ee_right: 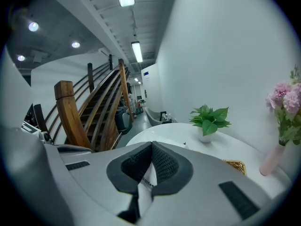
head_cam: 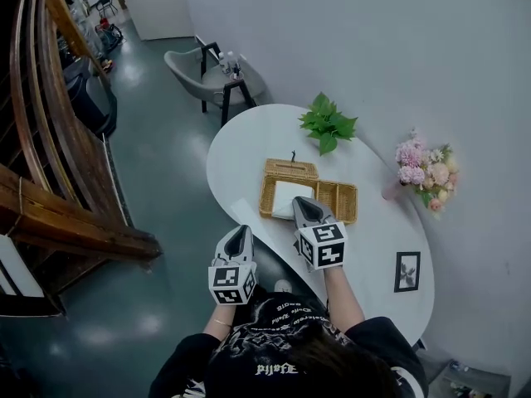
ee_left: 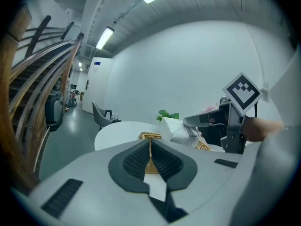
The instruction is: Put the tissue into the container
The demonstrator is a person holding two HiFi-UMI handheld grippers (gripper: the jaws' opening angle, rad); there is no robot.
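Right tool (ee_right: 151, 147) is clamped on the tissue pack (ee_left: 176, 130): its own view shows the jaws pinched together with a sliver of white wrapper caught between the pads. In the left gripper view the pack hangs from the right tool's tips, up off the table (head_cam: 241, 148) and on the near side of the wicker container (head_cam: 340, 197). From the head view the white pack overlaps the container's left compartment. Can't tell from that angle whether it touches the wicker. Left tool (head_cam: 239, 235) has nothing in it. Its jaws are drawn narrow with the tips meeting, and only a slit shows between the pads, with the wicker visible through it. It sits just off the near edge of the table, left of the right tool and a bit behind it, pointing toward the container. The container sits mid-table. Its right compartment looks bare, and a flat wicker piece with a small knob lies against its far side. A green plant (head_cam: 326, 123) stands beyond it near the wall, with pink flowers (head_cam: 425, 168) at the right edge and a small framed leaf picture (head_cam: 406, 270) lying flat near the person's right arm. A grey chair (head_cam: 195, 69) is past the far end of the table, and a wooden staircase (head_cam: 50, 139) runs along the left.
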